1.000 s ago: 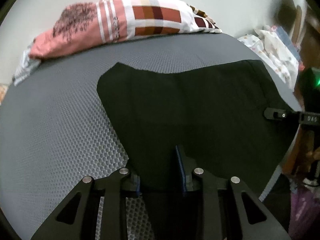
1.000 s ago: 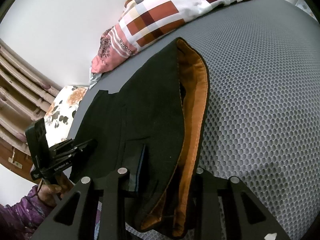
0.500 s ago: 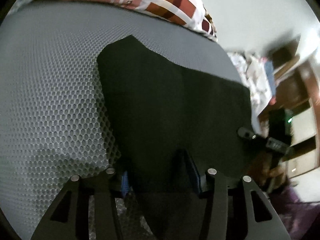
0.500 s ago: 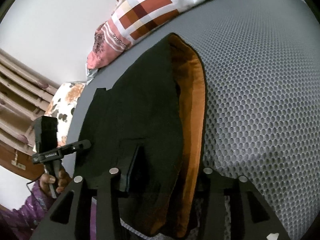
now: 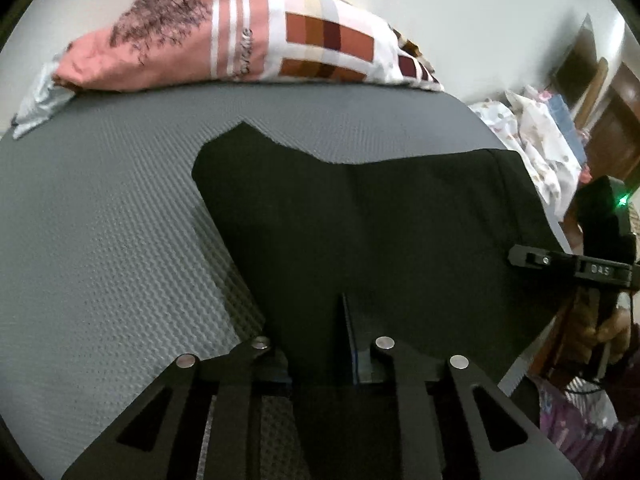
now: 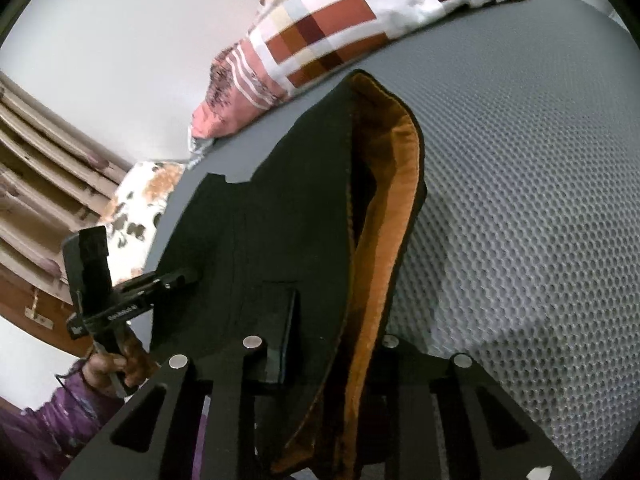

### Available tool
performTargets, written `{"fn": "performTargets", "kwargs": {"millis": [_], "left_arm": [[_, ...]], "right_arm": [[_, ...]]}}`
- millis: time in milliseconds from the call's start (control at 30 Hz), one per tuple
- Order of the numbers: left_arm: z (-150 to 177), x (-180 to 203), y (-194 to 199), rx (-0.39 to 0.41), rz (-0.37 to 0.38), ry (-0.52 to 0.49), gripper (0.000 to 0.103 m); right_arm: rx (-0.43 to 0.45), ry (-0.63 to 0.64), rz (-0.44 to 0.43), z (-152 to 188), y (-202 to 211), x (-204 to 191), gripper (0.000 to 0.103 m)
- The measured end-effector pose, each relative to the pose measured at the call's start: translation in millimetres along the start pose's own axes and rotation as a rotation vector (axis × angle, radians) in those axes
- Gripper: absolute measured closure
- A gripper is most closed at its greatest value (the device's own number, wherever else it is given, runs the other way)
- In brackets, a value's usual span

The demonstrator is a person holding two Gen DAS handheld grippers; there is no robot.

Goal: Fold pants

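Black pants (image 5: 372, 232) lie folded on a grey mesh mattress (image 5: 104, 240). My left gripper (image 5: 320, 360) is shut on their near edge, the cloth running between its fingers. In the right wrist view the pants (image 6: 280, 216) show an orange lining (image 6: 392, 216) at the waistband. My right gripper (image 6: 320, 356) is shut on the waistband end. Each gripper also shows in the other's view: the right one (image 5: 520, 258) at the pants' right edge, the left one (image 6: 188, 278) at their left edge.
A pink and brown checked pillow (image 5: 248, 40) lies along the wall at the back of the mattress. Flowered bedding (image 5: 540, 136) and wooden furniture stand off the right side. A floral cushion (image 6: 136, 208) and wooden slats are off the left side.
Both grippers keep their hold on the pants. The left wrist view tilted down and swung back up; the pants' far edge shifted slightly on the mattress.
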State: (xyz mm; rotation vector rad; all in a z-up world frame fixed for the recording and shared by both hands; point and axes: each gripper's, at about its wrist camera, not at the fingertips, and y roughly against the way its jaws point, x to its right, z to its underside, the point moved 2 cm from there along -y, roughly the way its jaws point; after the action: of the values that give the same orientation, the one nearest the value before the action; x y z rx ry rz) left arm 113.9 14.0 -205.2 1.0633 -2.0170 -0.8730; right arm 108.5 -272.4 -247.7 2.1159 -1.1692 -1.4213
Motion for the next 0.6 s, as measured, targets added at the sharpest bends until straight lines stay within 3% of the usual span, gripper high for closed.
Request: {"fn": "performTargets", "kwargs": {"millis": [233,600], "left_arm": [[-11.3,-4.2,7.8,0.046,-0.065,-0.025,0.085],[-29.6,-18.0,21.2,0.107,-0.105,-0.023,0.085]], "right_arm": [[0.009,0.022,-0.013,-12.8,-8.1,-16.6,0.082],[0.028,0.052,-0.025,-34.4,-15.9,-31.4,0.083]]}}
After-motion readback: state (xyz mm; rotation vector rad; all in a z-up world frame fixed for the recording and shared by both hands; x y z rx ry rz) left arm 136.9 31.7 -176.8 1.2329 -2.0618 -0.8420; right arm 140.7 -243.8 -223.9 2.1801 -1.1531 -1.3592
